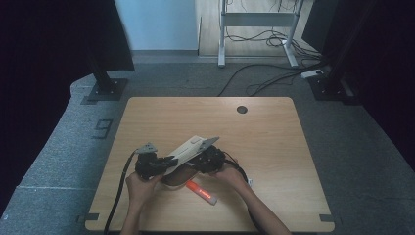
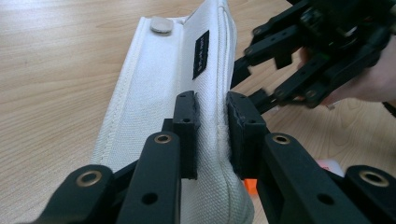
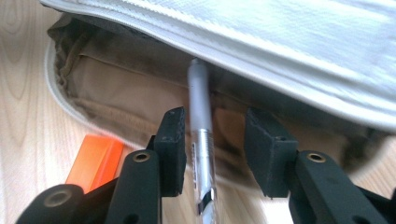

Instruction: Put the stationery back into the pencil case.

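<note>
A white fabric pencil case (image 1: pixel 188 147) lies near the table's front middle with its upper flap lifted. My left gripper (image 2: pixel 211 126) is shut on the flap's near edge (image 2: pixel 159 84) and holds it up. In the right gripper view the brown lining (image 3: pixel 121 88) shows under the white flap (image 3: pixel 280 32). A silver pen (image 3: pixel 200 121) points into the opening, its tip under the flap. My right gripper (image 3: pixel 215 140) stands open around the pen, which lies against one pad, clear of the other. An orange marker (image 1: pixel 200 192) lies on the table in front of the case.
The wooden table (image 1: pixel 274 147) has a dark round grommet (image 1: pixel 242 109) at the back. Both hands rest near the front edge. Cables trail from each gripper toward the person. Dark stands and a metal frame are on the floor beyond the table.
</note>
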`<state>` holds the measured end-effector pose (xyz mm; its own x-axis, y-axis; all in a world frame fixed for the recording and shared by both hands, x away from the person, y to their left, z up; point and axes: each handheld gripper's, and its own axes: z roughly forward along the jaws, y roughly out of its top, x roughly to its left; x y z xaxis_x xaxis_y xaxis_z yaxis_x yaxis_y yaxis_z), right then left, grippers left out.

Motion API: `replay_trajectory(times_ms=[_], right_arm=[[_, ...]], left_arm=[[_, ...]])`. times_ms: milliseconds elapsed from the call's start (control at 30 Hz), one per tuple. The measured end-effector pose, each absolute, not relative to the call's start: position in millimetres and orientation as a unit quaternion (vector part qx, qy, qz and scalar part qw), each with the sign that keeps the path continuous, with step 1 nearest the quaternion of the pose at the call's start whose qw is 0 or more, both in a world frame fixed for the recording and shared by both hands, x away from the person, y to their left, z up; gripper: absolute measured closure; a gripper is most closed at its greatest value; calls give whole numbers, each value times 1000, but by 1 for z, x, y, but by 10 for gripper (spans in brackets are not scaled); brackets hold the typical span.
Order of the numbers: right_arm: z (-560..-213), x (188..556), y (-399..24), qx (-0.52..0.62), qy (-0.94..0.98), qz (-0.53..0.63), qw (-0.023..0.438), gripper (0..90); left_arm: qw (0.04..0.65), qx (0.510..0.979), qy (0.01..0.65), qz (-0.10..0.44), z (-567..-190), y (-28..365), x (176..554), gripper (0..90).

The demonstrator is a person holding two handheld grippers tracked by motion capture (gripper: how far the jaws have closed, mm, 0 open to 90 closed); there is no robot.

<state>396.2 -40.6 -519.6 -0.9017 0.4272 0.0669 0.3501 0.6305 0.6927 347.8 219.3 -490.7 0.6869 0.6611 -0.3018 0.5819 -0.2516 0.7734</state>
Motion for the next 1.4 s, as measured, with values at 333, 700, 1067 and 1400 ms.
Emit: replay_trajectory(times_ms=[333, 700, 1067, 1400], right_arm=[[-518, 371, -89, 229, 899, 371, 55, 601], [-539, 366, -105, 239, 899, 362, 58, 655], [-534, 365, -100, 231, 903, 353, 77, 734], [-520, 378, -88, 220, 901, 366, 80, 734]], left_arm=[[468, 790, 394, 42, -491, 219, 348, 746], [467, 791, 393, 42, -491, 219, 348, 745], [467, 791, 393, 41, -491, 219, 348, 745], [468, 791, 392, 37, -491, 218, 348, 744]])
